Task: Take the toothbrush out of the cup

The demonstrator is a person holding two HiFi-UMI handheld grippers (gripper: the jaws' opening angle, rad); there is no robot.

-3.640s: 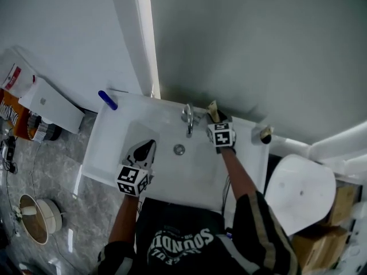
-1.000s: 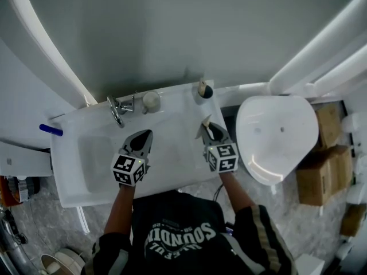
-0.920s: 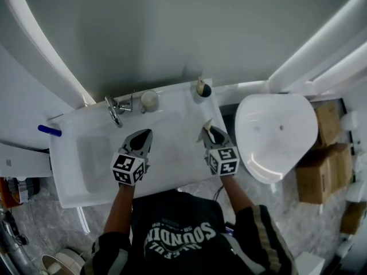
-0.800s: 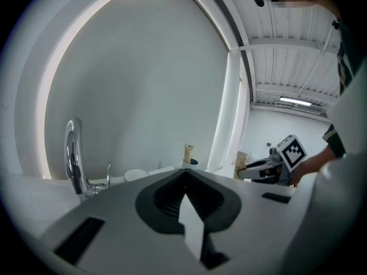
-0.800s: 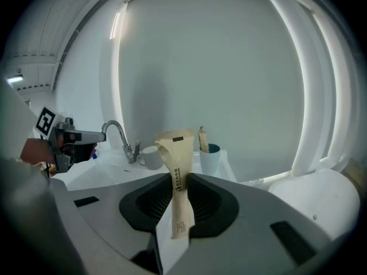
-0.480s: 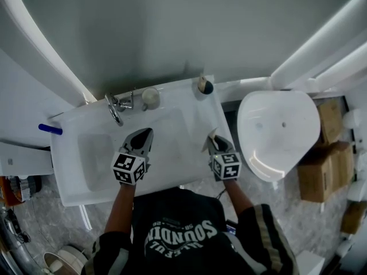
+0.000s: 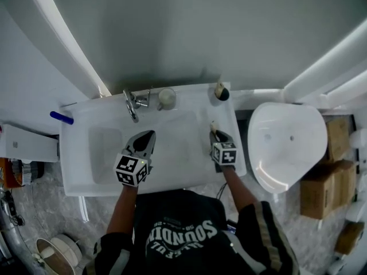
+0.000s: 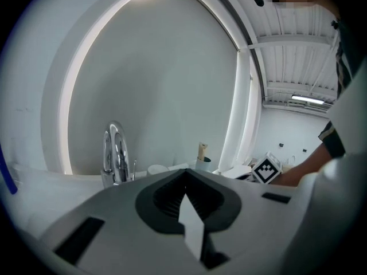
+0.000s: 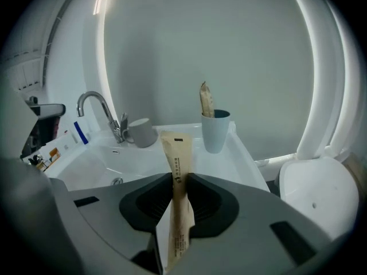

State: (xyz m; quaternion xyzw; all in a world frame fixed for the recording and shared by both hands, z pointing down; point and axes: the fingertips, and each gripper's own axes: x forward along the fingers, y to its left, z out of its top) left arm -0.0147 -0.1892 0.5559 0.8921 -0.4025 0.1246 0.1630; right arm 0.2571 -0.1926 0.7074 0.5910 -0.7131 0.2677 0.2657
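The toothbrush is out of the cup, pinched in the right tongs, while the left tongs are pressed together and empty.

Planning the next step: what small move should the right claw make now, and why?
Probably lower the right claw to the sink rim and lay the toothbrush down: the brush is already clear of the cup, clamped over the rim.
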